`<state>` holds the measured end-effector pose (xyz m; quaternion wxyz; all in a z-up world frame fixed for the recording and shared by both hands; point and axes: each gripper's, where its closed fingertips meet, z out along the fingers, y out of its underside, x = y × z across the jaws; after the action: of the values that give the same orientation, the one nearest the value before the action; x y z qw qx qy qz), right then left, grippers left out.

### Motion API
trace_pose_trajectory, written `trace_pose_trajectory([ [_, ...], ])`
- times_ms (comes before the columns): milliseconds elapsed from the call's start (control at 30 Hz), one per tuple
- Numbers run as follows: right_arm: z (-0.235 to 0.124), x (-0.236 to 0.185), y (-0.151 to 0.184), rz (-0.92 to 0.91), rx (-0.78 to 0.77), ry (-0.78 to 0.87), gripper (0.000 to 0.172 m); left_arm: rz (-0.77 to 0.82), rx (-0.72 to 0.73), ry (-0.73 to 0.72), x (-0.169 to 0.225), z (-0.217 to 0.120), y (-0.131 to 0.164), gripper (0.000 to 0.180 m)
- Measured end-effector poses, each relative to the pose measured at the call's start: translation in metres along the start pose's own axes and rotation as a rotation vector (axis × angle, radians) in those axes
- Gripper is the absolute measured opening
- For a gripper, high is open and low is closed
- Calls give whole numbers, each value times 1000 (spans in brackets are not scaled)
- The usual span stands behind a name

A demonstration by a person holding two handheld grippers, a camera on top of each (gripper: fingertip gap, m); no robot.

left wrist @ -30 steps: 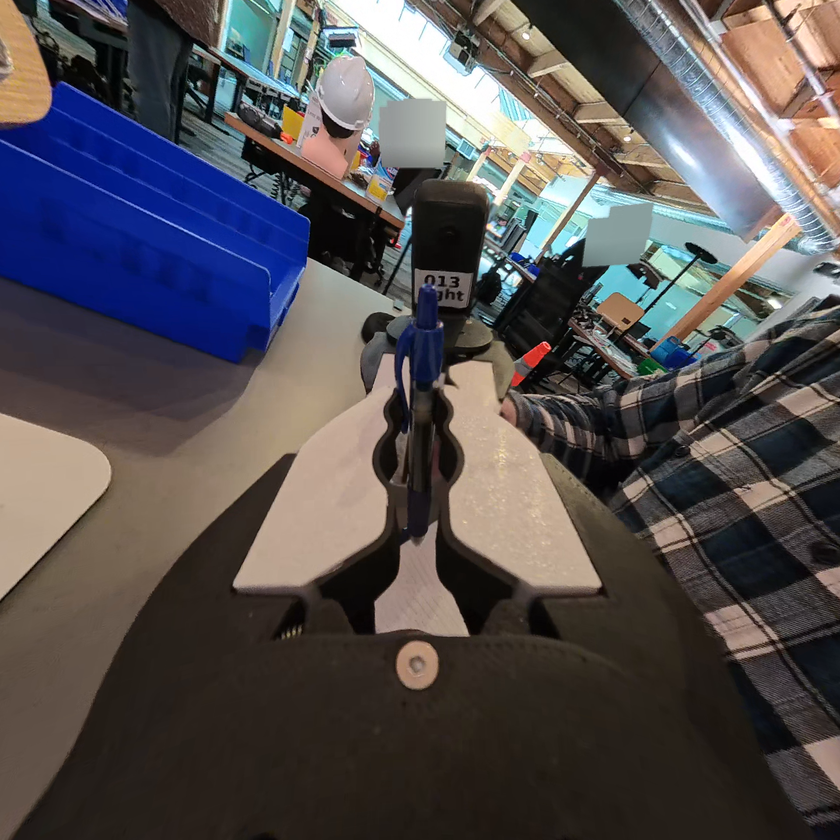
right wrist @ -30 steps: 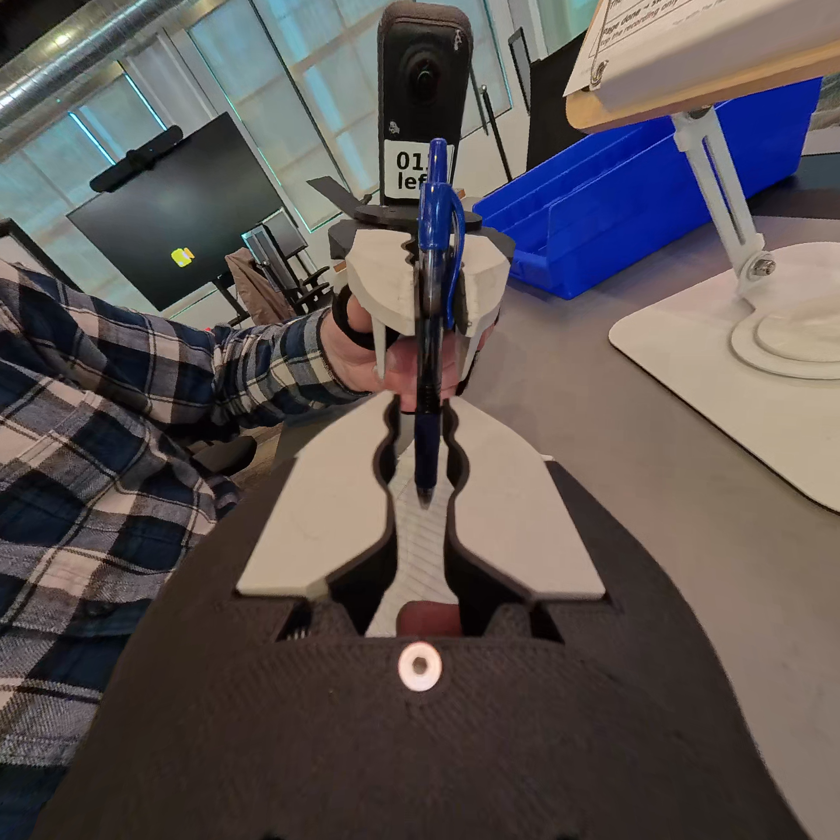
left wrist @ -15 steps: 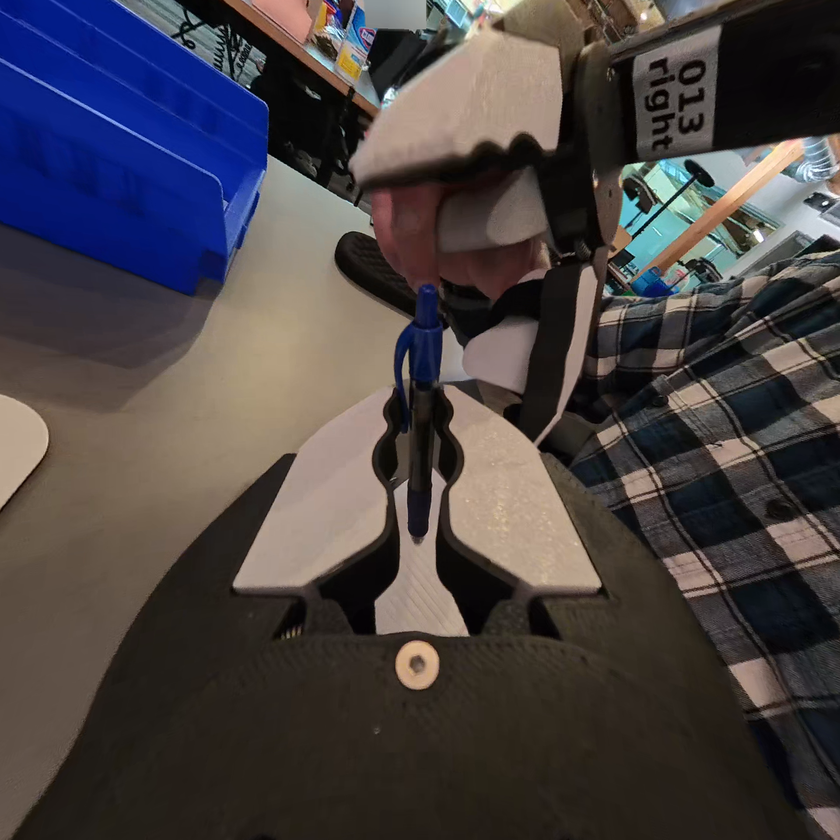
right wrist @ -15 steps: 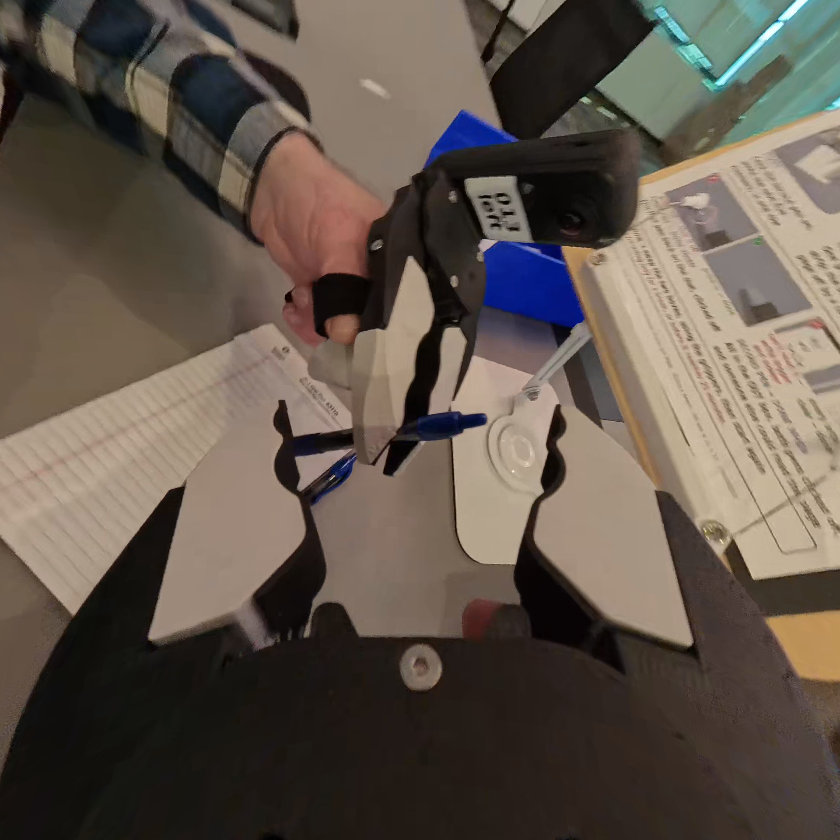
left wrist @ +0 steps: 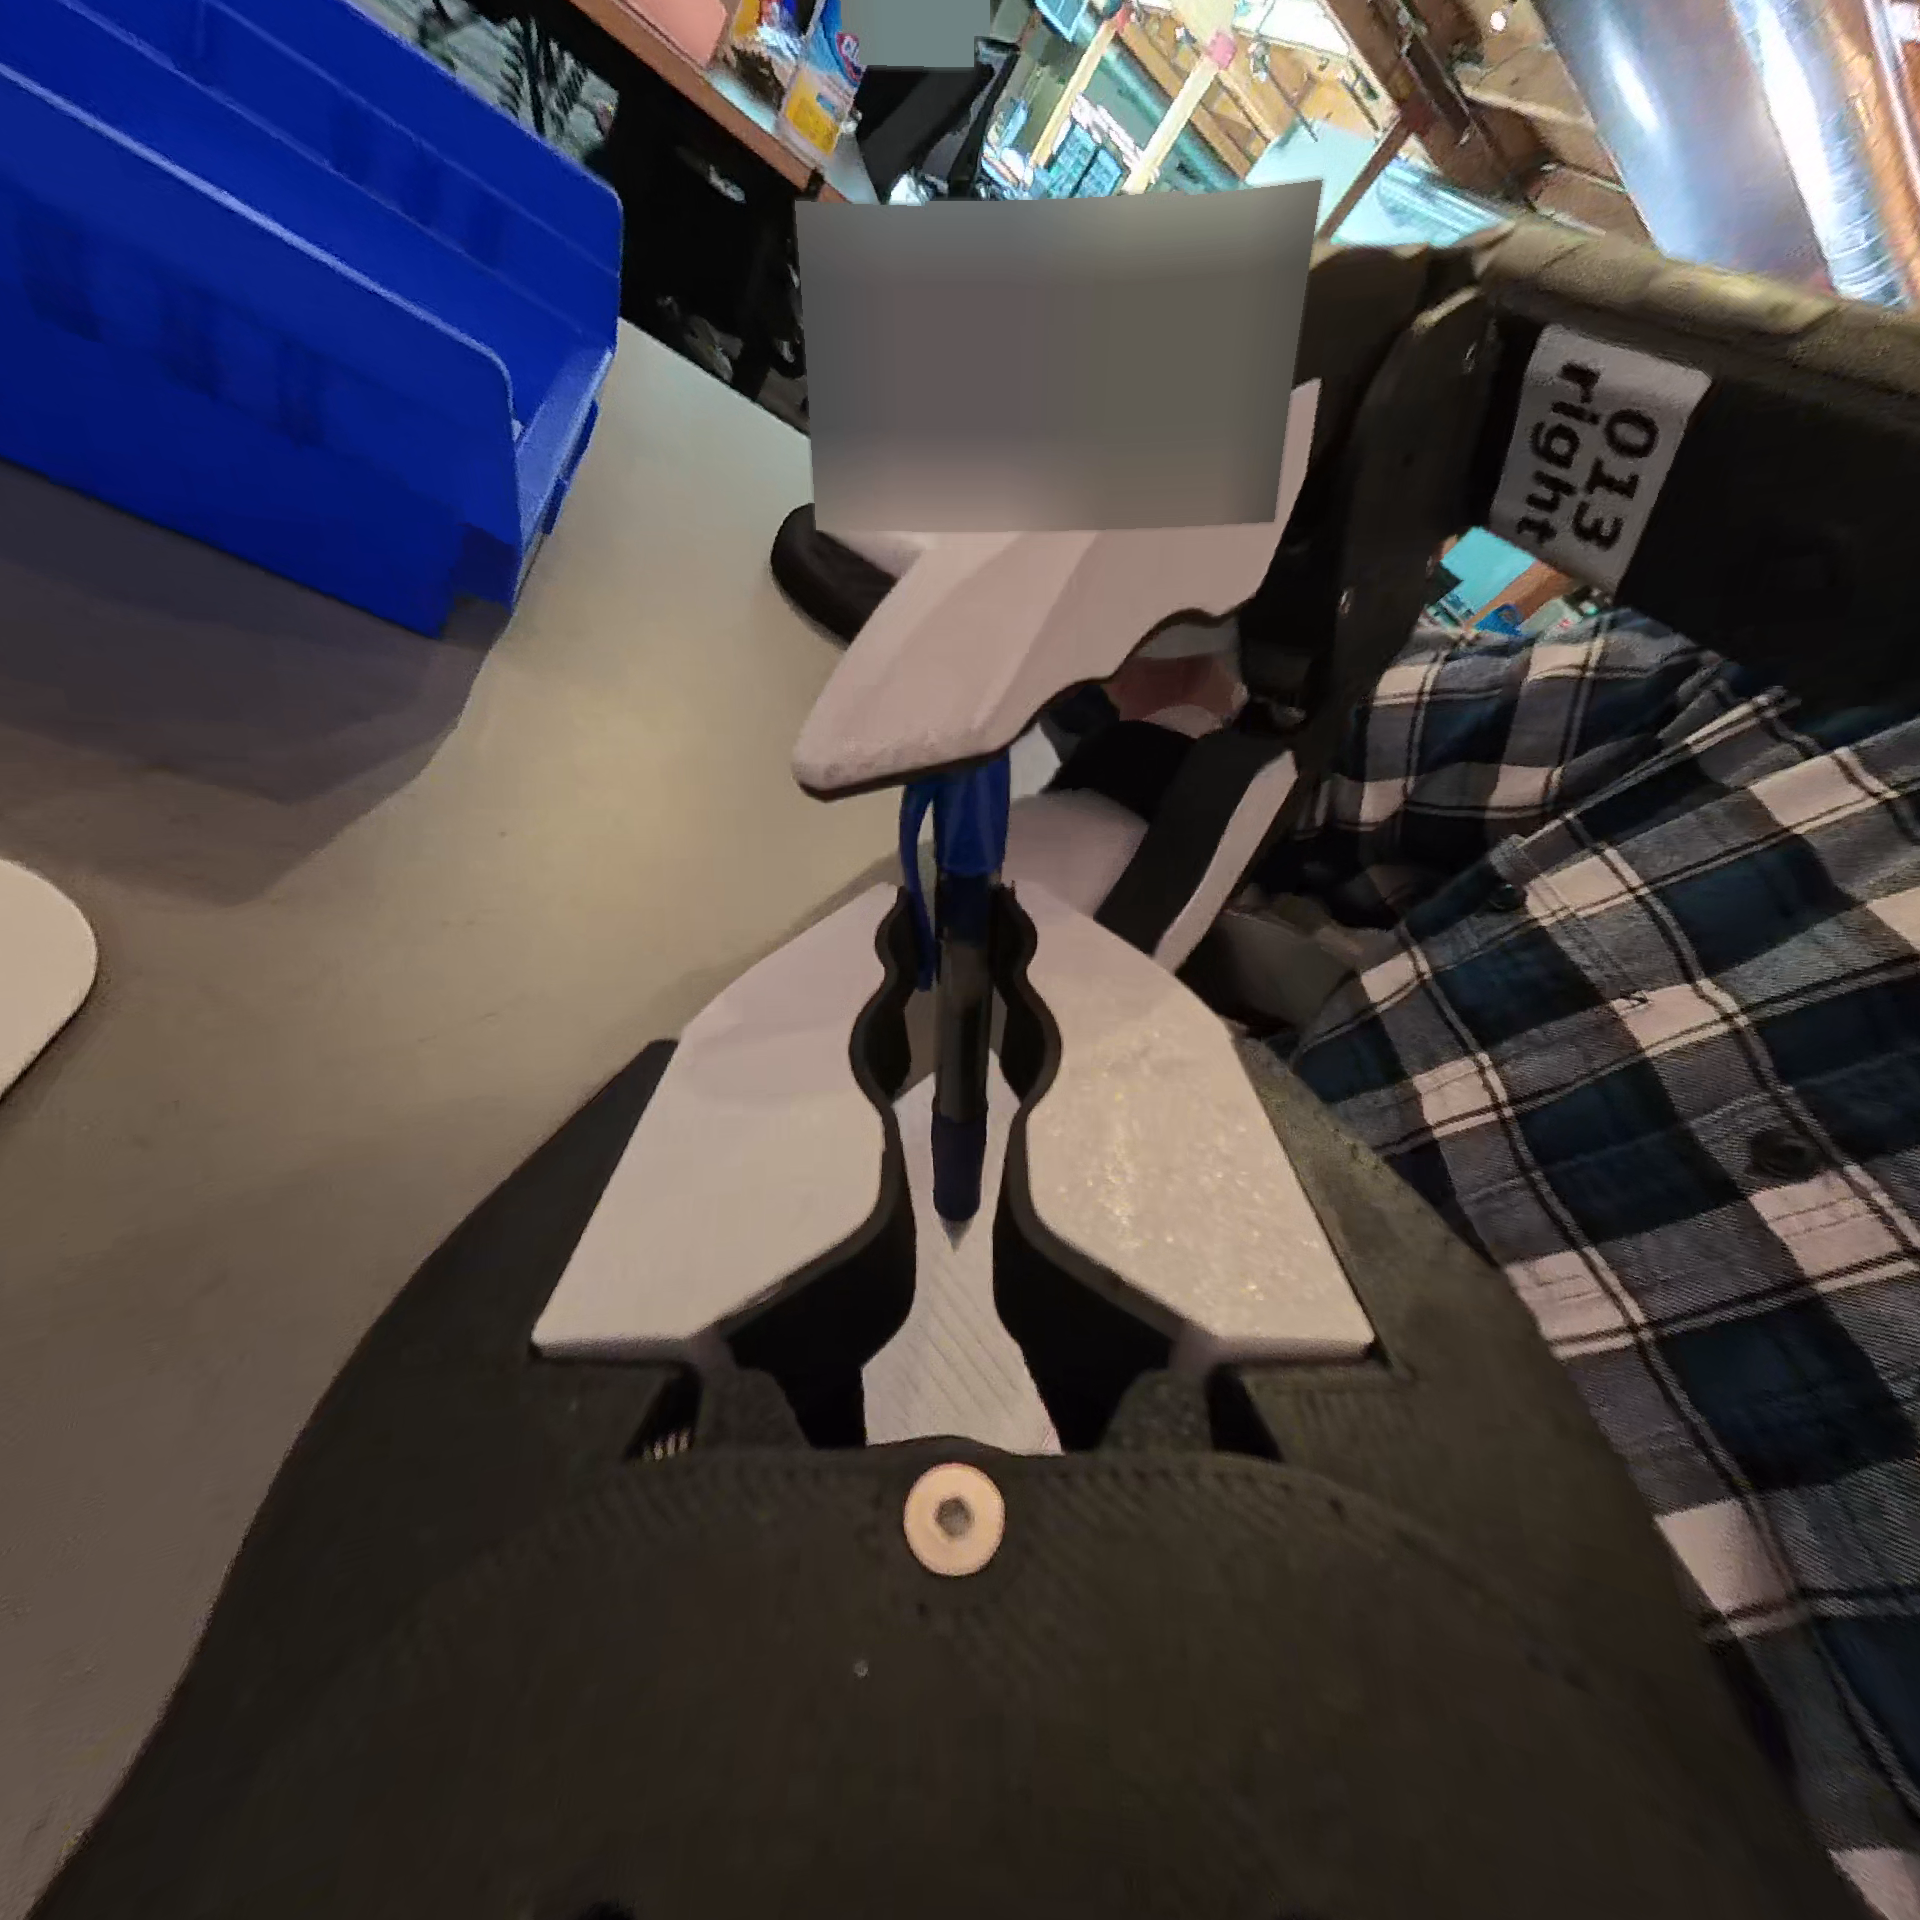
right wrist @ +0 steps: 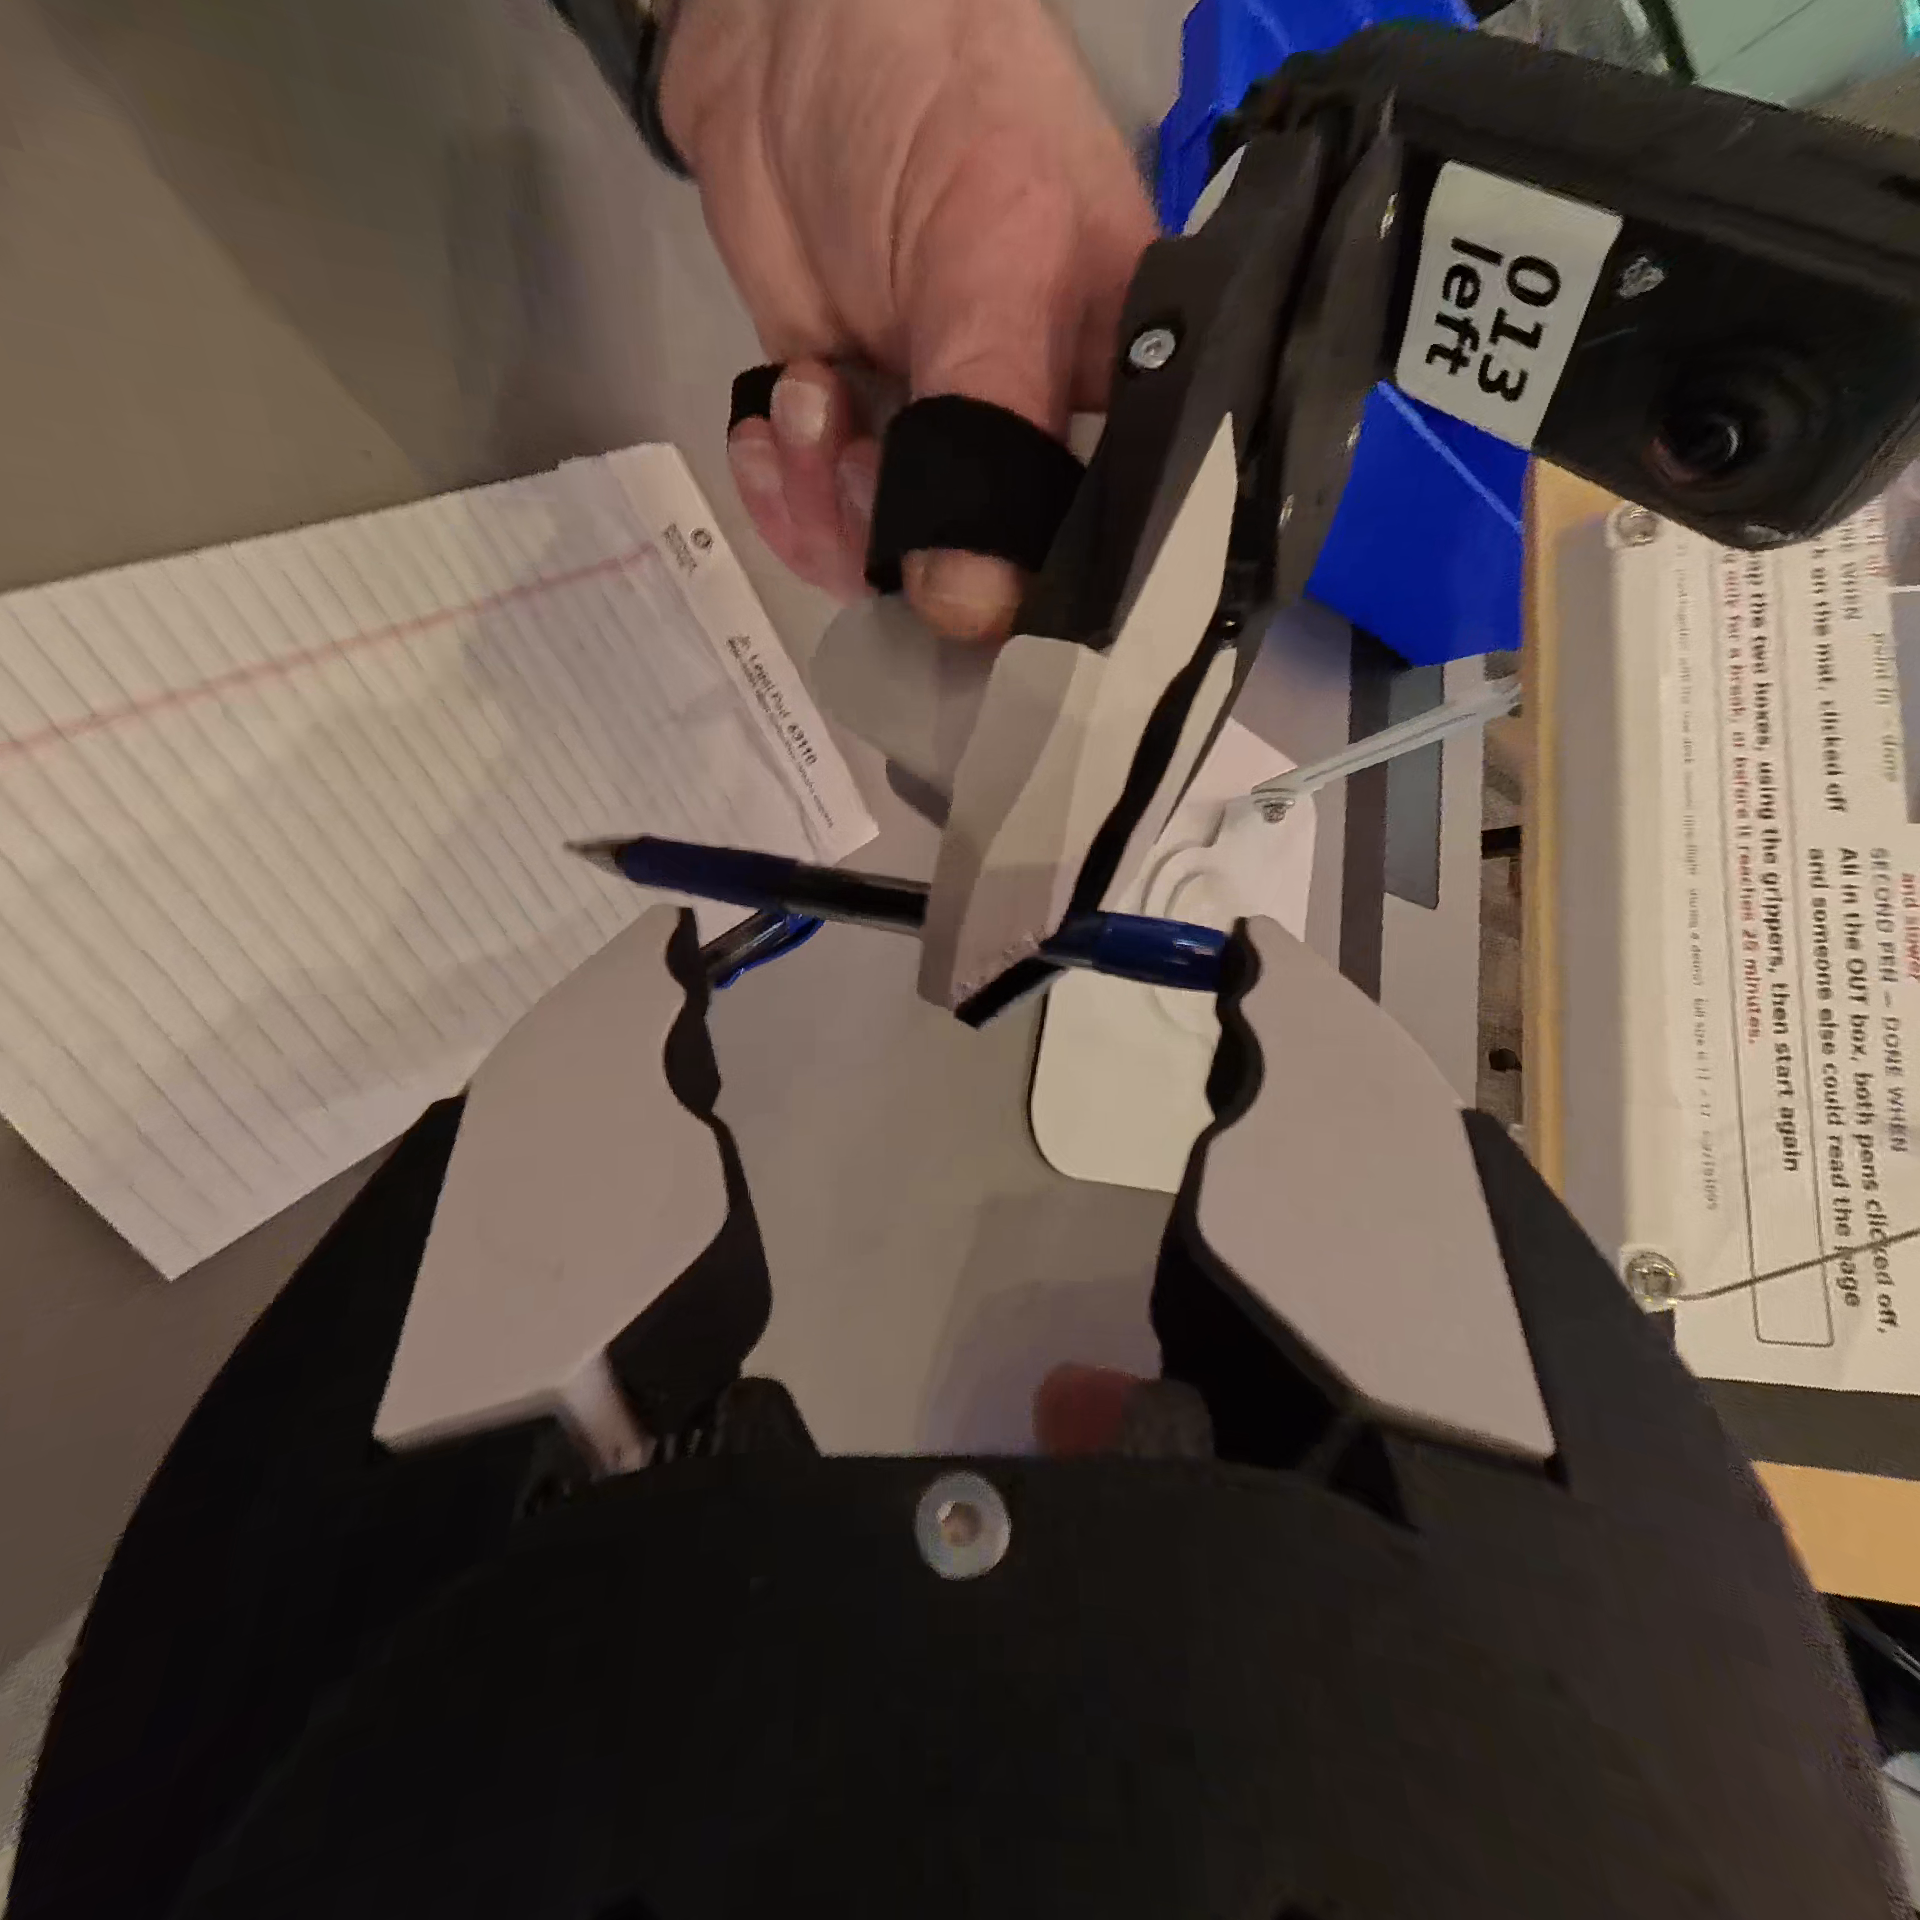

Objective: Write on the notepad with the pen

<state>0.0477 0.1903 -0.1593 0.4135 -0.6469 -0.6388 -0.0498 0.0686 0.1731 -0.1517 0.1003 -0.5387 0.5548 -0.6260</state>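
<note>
Right claw [right wrist: 961,940] has let go and spread wide; left claw [left wrist: 961,914] stays clamped on the blue-capped black pen [right wrist: 769,891], tip out over the white lined notepad [right wrist: 312,810], ready to write.

The blue pen's [left wrist: 961,997] top end is covered by a finger of the right gripper [left wrist: 914,727] in the left wrist view. In the right wrist view the left gripper's fingers [right wrist: 1049,831] hide the pen's middle. A second pen [right wrist: 753,940] on the table shows only partly behind the right gripper's finger [right wrist: 582,1122]. The notepad [right wrist: 312,831] runs off the left edge, its print blurred. The printed sheet [right wrist: 1766,935] is cut by the right edge.
</note>
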Motion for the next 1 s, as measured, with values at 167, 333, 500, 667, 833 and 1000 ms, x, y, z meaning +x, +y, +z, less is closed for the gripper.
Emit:
trace_pose_trajectory([
  [167,-18,23,-2,295,148,-16,87,-22,92,-31,-8,-13,-17,13],
  [333,-10,-2,2,662,229,-282,73,49,66,-54,-2,-20,-28,13],
  [500,-2,-11,-10,764,319,-393,65,109,17,-36,10,-12,-32,13],
  [667,-33,41,-27,938,677,-218,61,145,78,-44,16,-11,-41,14],
  [833,-54,65,-29,1013,835,-133,33,200,96,-106,14,-9,-44,14],
  [1000,-37,64,-30,1041,774,-103,17,299,54,-264,7,-4,-46,14],
])
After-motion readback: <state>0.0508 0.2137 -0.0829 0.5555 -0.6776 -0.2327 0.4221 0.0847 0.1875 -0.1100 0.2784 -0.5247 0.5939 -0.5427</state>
